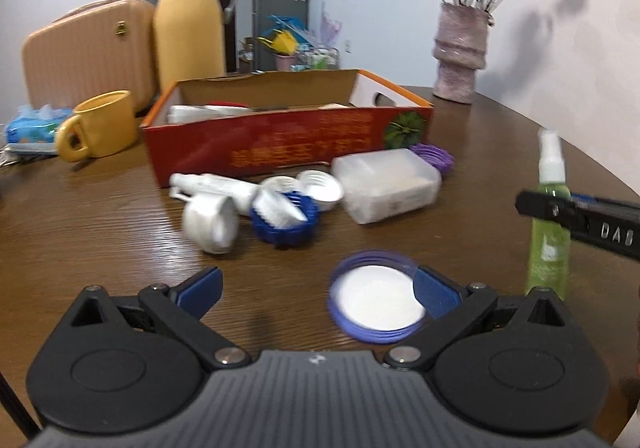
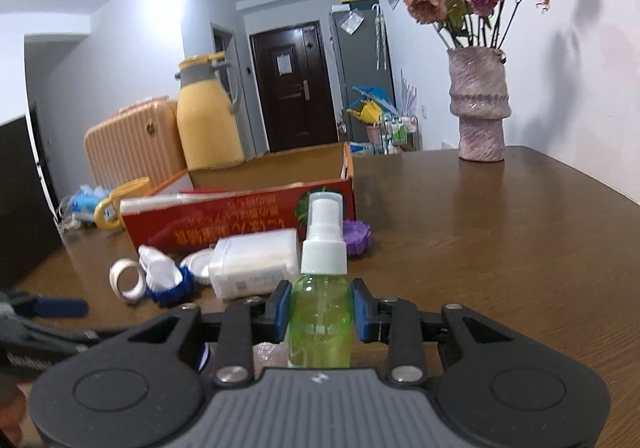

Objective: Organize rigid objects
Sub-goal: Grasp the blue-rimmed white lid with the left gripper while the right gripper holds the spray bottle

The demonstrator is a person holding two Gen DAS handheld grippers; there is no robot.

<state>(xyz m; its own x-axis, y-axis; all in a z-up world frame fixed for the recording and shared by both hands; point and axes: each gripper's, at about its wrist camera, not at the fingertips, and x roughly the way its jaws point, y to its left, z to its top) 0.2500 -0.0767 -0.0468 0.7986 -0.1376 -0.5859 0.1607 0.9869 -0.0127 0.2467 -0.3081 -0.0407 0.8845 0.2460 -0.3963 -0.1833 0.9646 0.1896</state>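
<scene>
Left wrist view: left gripper spread wide, nothing held, low over the table. Purple lid lying open side up, against the right pad or just beside it; blur makes contact hard to call. Could be shoved away rather than caught if closing starts off-centre. Ahead, loose white caps, a blue cap and a clear case crowded before the red box; easily knocked by a forward sweep.

Right wrist view: right gripper closed on the green bottle, pads on the body, upright, white sprayer on top. Smooth round sides, so could twist or slip out if tilted on the way to the box. Risks clipping the box wall or the case if carried low.
</scene>
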